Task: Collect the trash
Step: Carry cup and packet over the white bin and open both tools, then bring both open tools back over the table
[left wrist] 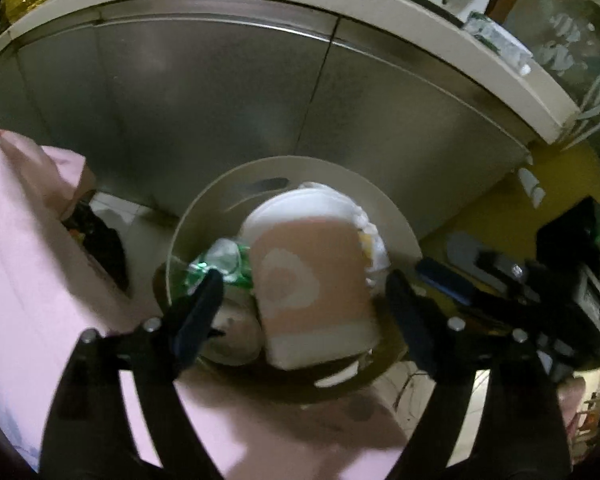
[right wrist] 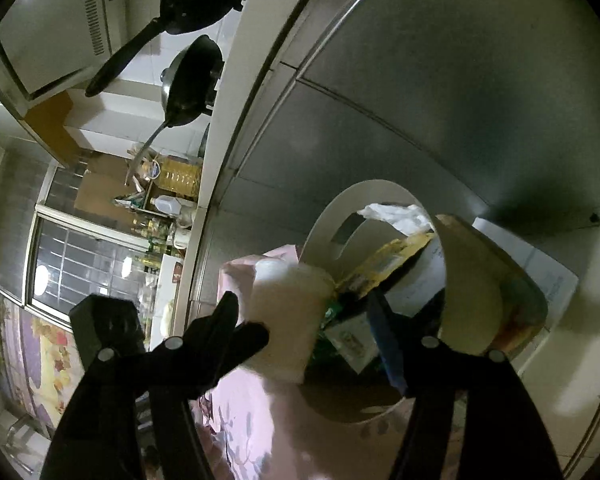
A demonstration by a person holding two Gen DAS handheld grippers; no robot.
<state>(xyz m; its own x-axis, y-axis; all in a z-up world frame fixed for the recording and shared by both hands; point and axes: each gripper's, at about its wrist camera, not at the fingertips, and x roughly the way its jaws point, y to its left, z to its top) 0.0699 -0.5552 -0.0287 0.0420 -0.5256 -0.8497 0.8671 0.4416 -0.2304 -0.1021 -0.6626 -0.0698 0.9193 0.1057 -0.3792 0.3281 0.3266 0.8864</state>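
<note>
Two black tools hang over a round, cream-walled trash bin that stands on the floor against a brushed-steel cabinet front. From the left wrist, the left tool has its jaws spread wide, and a paper cup, pinkish with a pale ring print and a white rim, lies blurred between them; whether either pad touches it I cannot tell. The cup sits atop the bin's contents, beside crumpled green-and-clear plastic and white wadded paper. From the right wrist, the right tool also stands open, gripping nothing; the cup shows pale and cylindrical just beyond its left finger. Yellow packaging and white crinkled plastic fill the bin. Soft pink cloth drapes below.
</note>
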